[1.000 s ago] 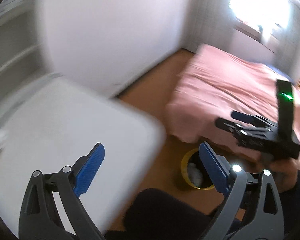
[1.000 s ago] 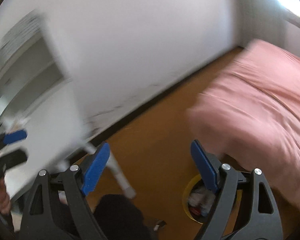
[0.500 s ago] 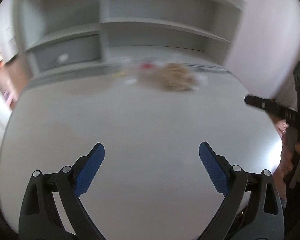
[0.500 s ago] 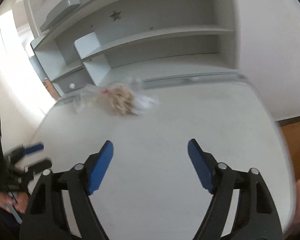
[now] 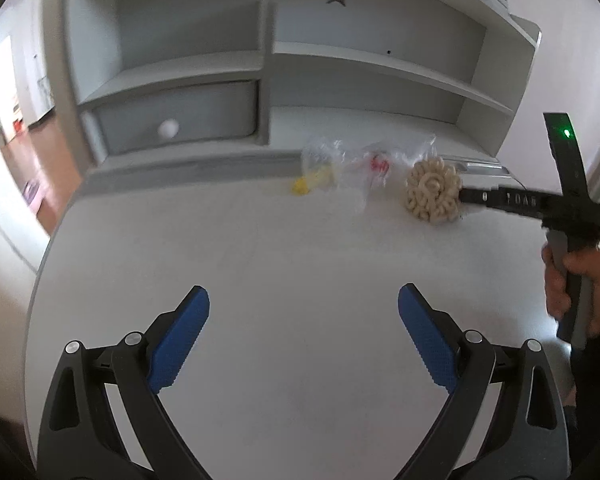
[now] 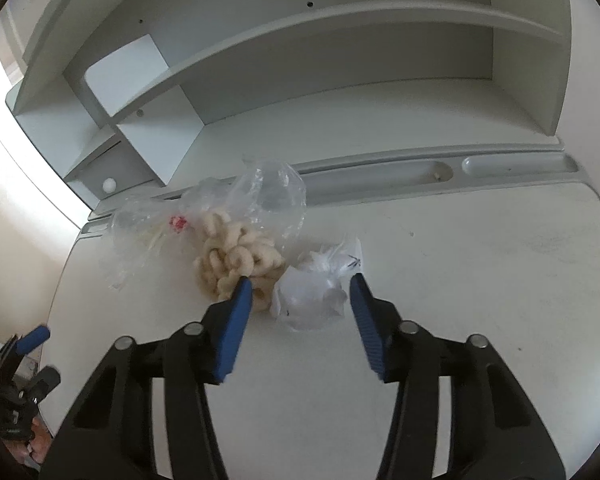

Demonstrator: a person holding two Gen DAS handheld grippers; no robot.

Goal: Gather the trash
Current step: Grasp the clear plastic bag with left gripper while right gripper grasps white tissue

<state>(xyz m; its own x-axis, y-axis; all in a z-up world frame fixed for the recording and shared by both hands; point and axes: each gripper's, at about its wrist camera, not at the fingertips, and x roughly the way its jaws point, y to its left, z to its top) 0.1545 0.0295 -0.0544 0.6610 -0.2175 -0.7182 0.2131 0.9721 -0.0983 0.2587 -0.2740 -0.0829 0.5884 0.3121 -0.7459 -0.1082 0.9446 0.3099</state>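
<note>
Trash lay at the far side of the white counter (image 6: 460, 280): a crumpled white wrapper (image 6: 314, 296), a bag of beige puffed rings (image 6: 236, 260) and clear plastic bags (image 6: 268, 196). The right claw (image 6: 300, 300) was closing around the wrapper, pads not yet pressing. The left claw (image 5: 304, 340) hung spread wide over bare counter, nearer.

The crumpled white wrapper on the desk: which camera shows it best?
The right wrist view: the crumpled white wrapper lies close and unobstructed between the closing jaws. In the left wrist view it is hidden behind the beige puffed rings.
</note>
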